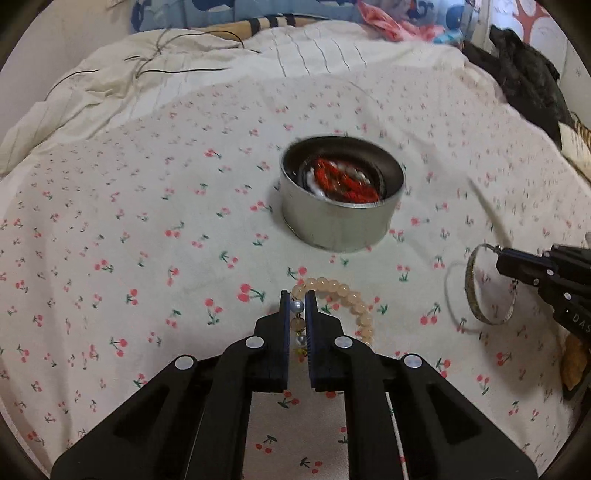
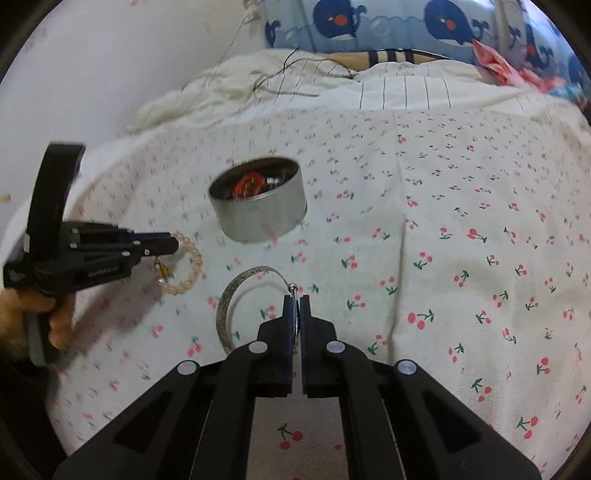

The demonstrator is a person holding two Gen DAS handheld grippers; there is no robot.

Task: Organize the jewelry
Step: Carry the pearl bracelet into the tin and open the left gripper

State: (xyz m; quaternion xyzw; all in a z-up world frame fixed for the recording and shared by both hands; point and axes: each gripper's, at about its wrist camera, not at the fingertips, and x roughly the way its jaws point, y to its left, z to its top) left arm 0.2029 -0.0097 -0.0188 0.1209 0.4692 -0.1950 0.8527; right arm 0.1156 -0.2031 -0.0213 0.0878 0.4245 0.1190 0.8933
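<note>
A round metal tin (image 1: 340,221) stands on the cherry-print bedsheet (image 1: 147,229) with red and white jewelry (image 1: 347,181) inside. My left gripper (image 1: 297,299) is shut on a peach bead bracelet (image 1: 345,291), pinching it at a pearl bead, and the rest of the loop hangs to the right. In the right wrist view the same bracelet (image 2: 188,266) dangles from the left gripper (image 2: 173,242), lifted off the sheet. My right gripper (image 2: 296,299) is shut on a thin silver bangle (image 2: 236,295), which curves out to the left. The tin (image 2: 258,206) sits beyond both.
A rumpled cream duvet (image 1: 184,74) with thin dark cords lies at the back. A whale-print pillow (image 2: 388,26) is behind it. Dark clothing (image 1: 528,81) is piled at the right edge. A hand (image 2: 40,314) holds the left gripper's handle.
</note>
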